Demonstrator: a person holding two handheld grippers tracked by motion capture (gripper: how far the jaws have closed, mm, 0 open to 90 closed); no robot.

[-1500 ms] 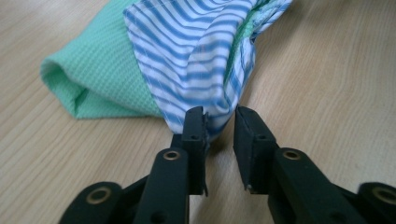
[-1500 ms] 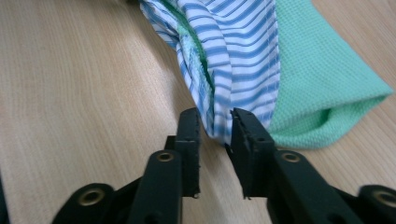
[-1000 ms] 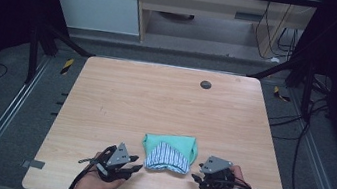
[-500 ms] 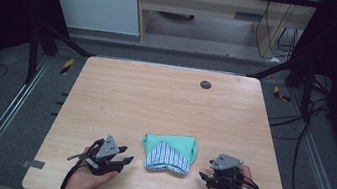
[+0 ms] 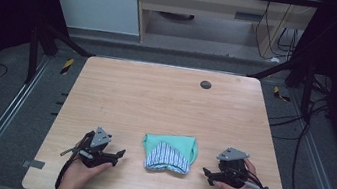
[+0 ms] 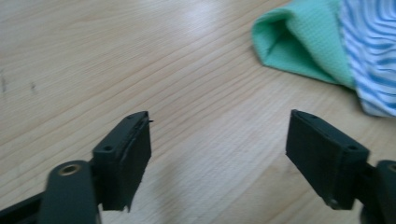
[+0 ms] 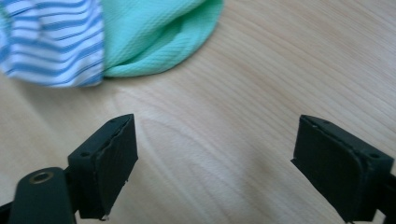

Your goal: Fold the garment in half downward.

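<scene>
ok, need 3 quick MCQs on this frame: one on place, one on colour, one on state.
1. Where is the cloth on the table?
A. far edge
B. near edge, between the grippers
C. left corner

2. What colours is the cloth?
A. green with blue-white stripes
B. red
C. plain black

3. What state are the left gripper and right gripper in?
A. both open, holding nothing
B. both shut on the cloth
C. one shut on the cloth

Answers:
1 B, the high view shows it between them at the near edge.
2 A, green fabric shows beside a striped part.
3 A, bare wood shows between each pair of jaws, which have just been opening.
</scene>
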